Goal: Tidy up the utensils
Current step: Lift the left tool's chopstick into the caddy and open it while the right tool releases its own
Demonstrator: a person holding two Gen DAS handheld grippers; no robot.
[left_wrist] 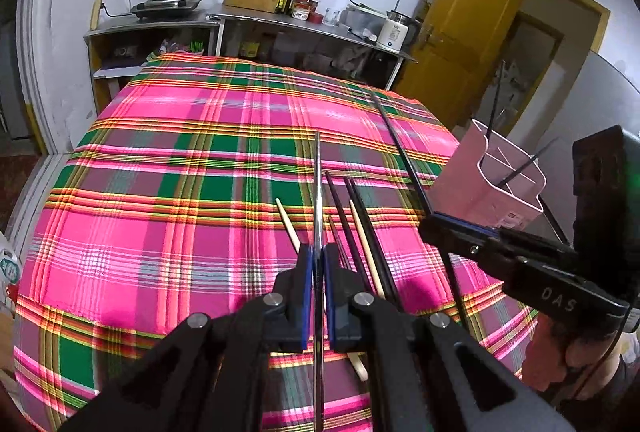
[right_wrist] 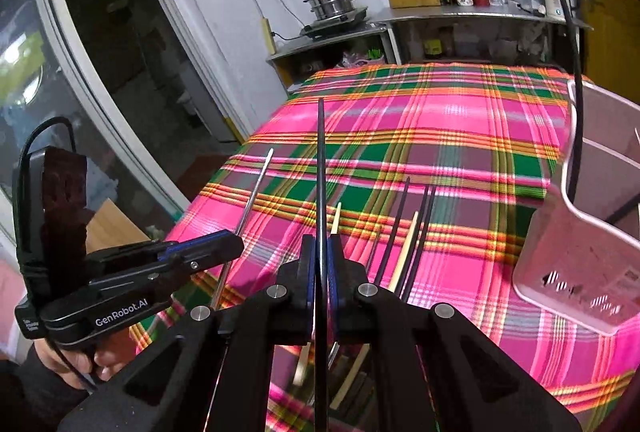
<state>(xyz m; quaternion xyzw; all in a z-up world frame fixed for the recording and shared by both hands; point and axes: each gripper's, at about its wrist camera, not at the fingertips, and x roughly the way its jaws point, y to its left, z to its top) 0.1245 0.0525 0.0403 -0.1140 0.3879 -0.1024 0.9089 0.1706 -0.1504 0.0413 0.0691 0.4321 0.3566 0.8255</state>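
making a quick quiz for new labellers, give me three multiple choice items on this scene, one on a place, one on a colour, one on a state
1. Where does the holder stand relative to the loose chopsticks, seen from the right wrist?
A. right of them
B. left of them
C. on top of them

2. What colour is the holder?
A. blue
B. pink
C. yellow

3. What are the left gripper's fingers doing?
A. spread wide, empty
B. shut on a metal chopstick
C. shut on a spoon

Answers: A, the utensil holder stands right of the loose chopsticks on the plaid cloth. B, its walls are pale pink. C is wrong, B is right: the left gripper pinches a silver chopstick; the right gripper likewise holds a black chopstick.
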